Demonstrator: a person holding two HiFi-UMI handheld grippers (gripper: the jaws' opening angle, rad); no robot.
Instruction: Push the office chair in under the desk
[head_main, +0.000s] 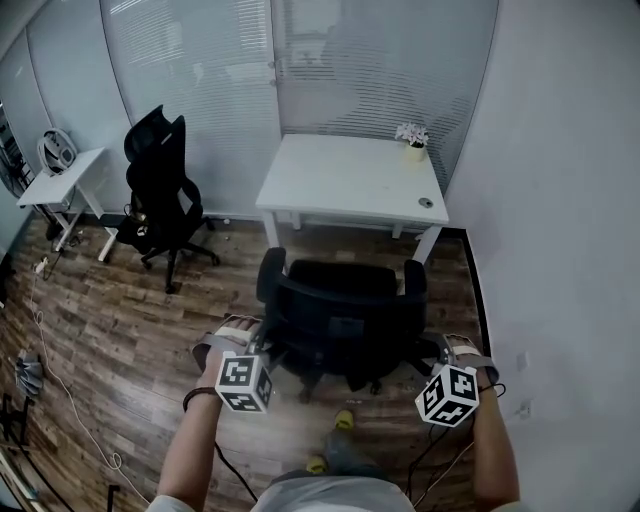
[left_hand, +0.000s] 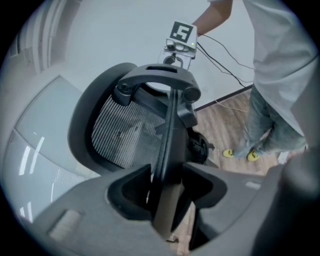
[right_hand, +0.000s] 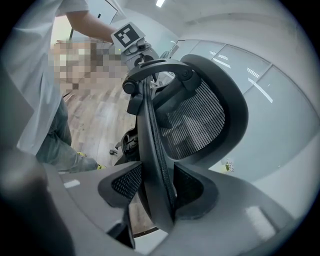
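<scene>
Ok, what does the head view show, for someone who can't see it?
A person's left gripper and right gripper grip the backrest of a black office chair facing a white desk. A second chair stands farther left.

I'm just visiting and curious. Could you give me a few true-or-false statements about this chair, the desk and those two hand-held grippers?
1. The office chair is already tucked under the desk. False: it stands in front of the desk, on the wooden floor.
2. The left gripper and the right gripper each have an edge of the office chair's backrest between their jaws. True.
3. A small potted plant stands on the desk. True.
4. The second black chair stands right of the desk. False: it stands to the desk's left, by a smaller white table.
</scene>
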